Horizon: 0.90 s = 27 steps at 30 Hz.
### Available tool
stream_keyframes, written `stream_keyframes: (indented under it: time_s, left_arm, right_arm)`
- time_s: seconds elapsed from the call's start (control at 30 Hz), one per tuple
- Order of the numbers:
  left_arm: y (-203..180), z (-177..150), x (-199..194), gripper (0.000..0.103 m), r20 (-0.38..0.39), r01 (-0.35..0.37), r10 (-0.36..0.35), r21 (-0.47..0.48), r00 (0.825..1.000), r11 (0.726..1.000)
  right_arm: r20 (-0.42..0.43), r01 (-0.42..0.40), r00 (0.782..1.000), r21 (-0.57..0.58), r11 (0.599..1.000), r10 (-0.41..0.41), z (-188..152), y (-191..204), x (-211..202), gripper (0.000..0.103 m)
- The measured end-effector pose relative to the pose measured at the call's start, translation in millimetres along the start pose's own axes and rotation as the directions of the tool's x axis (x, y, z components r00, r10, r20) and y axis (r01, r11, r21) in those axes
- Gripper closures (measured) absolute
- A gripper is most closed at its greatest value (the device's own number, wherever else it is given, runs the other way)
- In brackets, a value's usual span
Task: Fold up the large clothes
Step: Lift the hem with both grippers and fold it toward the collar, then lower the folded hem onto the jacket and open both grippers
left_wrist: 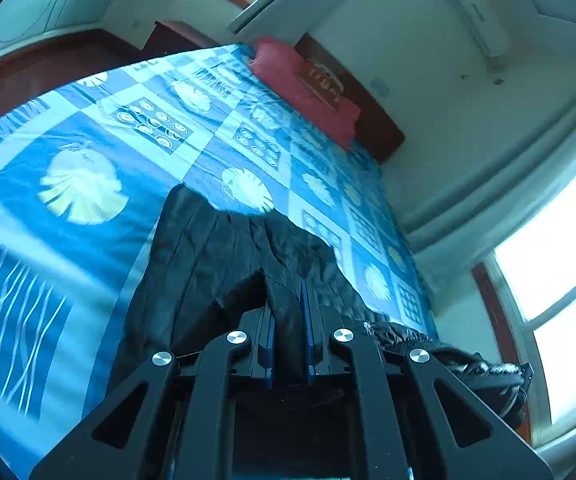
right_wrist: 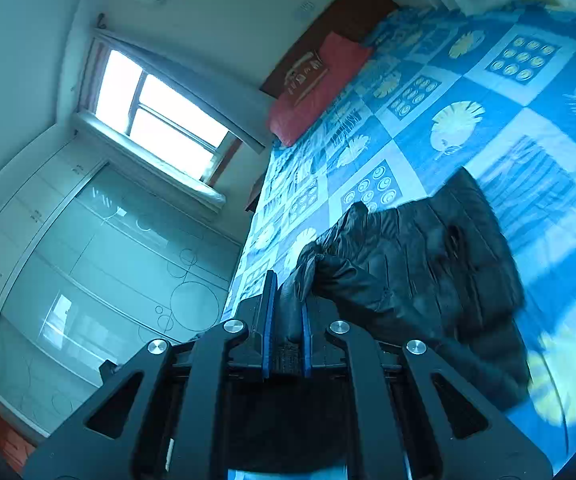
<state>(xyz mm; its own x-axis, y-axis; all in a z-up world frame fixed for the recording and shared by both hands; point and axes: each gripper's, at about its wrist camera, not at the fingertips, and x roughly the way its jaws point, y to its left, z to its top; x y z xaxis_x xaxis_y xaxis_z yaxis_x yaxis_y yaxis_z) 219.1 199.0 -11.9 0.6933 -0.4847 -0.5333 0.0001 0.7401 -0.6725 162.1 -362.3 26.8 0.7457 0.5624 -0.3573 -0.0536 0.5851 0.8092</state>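
Left wrist view: left tongs (left_wrist: 288,312) pinch black jacket (left_wrist: 208,264), which lies on the bed (left_wrist: 88,128) w/ blue patterned cover. Red pillow (left_wrist: 307,88) at bed's far end, window (left_wrist: 559,280) beside bed.

Right wrist view: right tongs (right_wrist: 288,312) pinch jacket's bunched edge; rest of jacket on bed. Wardrobe (right_wrist: 88,280) beside bed.

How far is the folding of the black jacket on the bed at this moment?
Early to midway, it seems. Done: both grippers have hold of the black padded jacket. In hand: the left gripper and the right gripper are each shut on a bunch of its fabric, while the rest lies creased on the blue patterned bedspread. Left: no neat, flat fold shows yet, so the folding itself remains.
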Motion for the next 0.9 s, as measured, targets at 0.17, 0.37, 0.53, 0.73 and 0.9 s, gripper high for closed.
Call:
stream_keyframes:
  time_s: [0.17, 0.37, 0.53, 0.73, 0.9]
  left_arm:
    - [16, 39, 78, 0.092, -0.056, -0.030, 0.028, -0.036, 0.998, 0.999]
    - [42, 68, 162, 0.092, -0.113, -0.127, 0.122, -0.046, 0.986, 0.991]
    - [56, 64, 208, 0.092, -0.157, -0.210, 0.212, 0.027, 0.965, 0.977]
    - [66, 65, 207, 0.082, -0.157, -0.152, 0.147, -0.020, 0.977, 0.988]
    - [62, 82, 174, 0.042, -0.078, -0.056, 0.047, -0.122, 0.996, 0.991]
  right_arm:
    - [-0.037, 0.070, 0.997, 0.059, 0.996, -0.068, 42, -38, 79, 0.092]
    - [-0.087, 0.189, 0.980, 0.135, 0.973, -0.179, 69, -102, 154, 0.092]
    - [-0.139, 0.279, 0.955, 0.126, 0.952, -0.262, 65, -143, 194, 0.091]
    - [-0.115, 0.219, 0.973, 0.171, 0.961, -0.201, 63, -152, 188, 0.079]
    - [-0.027, 0.155, 0.988, 0.158, 0.975, -0.152, 74, -136, 160, 0.035]
